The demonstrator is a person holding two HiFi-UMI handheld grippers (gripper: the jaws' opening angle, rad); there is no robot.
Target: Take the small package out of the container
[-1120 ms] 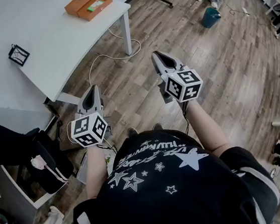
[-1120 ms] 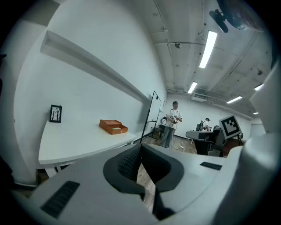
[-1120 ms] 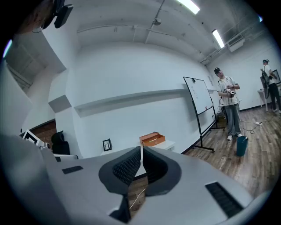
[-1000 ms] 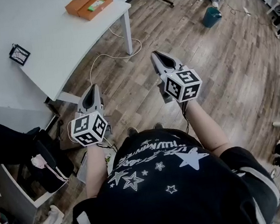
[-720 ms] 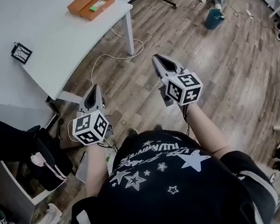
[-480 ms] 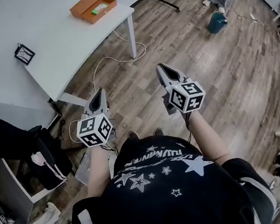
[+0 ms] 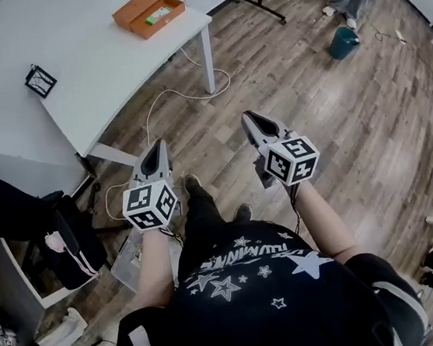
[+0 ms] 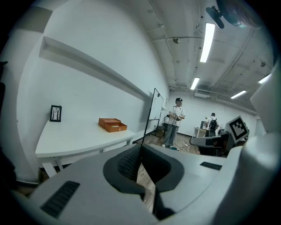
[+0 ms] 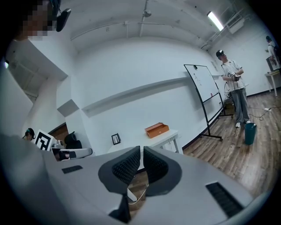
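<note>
Both arms out in front of the torso, elbows bent, forearms bare. Left gripper is on the near-left, nose pointing far and a touch right, with its marker cube at the rear over the hand. Its jaws are closed tip to tip with nothing between them. Right gripper is held slightly farther out and well apart from the left, nose angled far-left, its cube at the wrist end. Its jaws are together bar a hairline slit, empty. Left forearm runs straight ahead; right forearm angles inward. One leg is forward between the arms.
</note>
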